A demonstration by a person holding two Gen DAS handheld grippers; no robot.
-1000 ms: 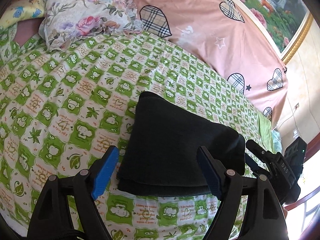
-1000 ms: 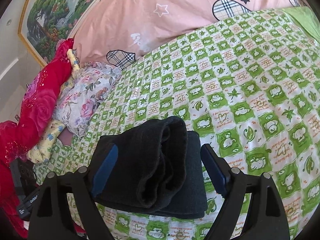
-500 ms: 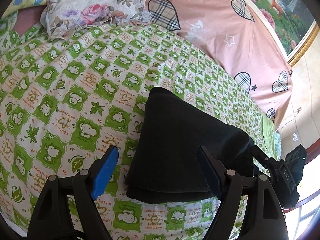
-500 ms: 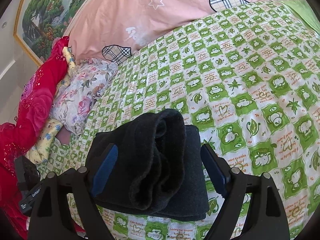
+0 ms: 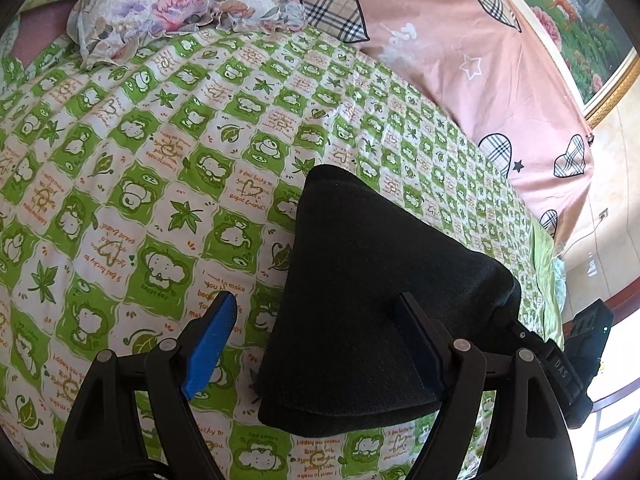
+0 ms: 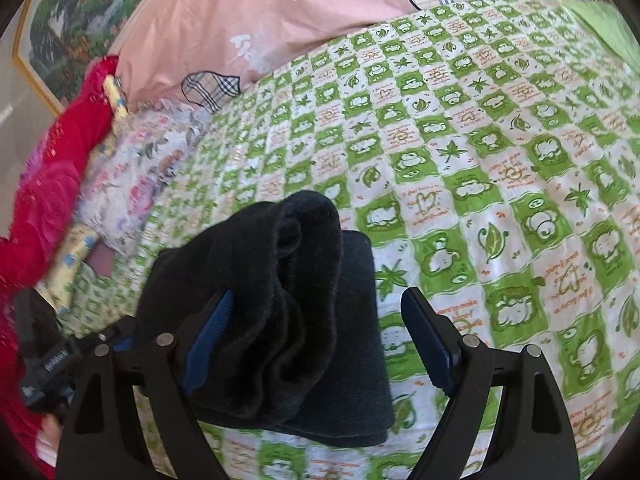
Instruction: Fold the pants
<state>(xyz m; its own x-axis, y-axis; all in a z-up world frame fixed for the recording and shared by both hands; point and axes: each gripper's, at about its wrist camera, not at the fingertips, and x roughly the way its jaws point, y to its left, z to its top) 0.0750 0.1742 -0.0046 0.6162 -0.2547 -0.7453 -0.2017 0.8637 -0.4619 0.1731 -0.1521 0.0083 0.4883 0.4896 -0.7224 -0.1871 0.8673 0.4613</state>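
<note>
The folded black pants (image 5: 372, 300) lay on the green checked bedsheet (image 5: 140, 184) below the pink quilt (image 5: 440, 40), while the left gripper (image 5: 320, 336) and right gripper (image 6: 324, 332) both hovered over them, jaws spread, gripping nothing.

The pants (image 5: 372, 292) are thick, matt black cloth, fuzzy and fleece-like at the folded edges (image 6: 288, 280). The bed sheet (image 5: 132, 184) is thin, smooth printed cotton-like cloth. The left claw (image 5: 316, 340) is matt black plastic with ribbed blue pads (image 5: 212, 340) and small shiny metal pins.
</note>
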